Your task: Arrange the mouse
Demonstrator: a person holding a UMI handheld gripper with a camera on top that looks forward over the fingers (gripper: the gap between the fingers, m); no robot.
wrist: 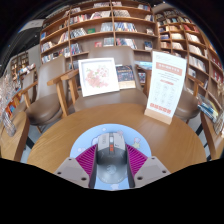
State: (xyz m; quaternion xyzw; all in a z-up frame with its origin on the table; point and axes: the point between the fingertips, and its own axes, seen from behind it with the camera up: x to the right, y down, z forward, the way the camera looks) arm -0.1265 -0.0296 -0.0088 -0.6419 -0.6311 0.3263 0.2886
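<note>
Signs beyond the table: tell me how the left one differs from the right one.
The left sign is wide and low; the right sign is tall and narrow. The left sign shows a red drawing; the right sign has a red top band over lines of text. Both are white with red. Both stand beyond the fingers, which have the mouse between them.

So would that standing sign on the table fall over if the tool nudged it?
Probably: the sign is tall and thin, so a high push likely tips it. It looks like light card, so it may slide. The tool, around the mouse, sits short of it.
</note>
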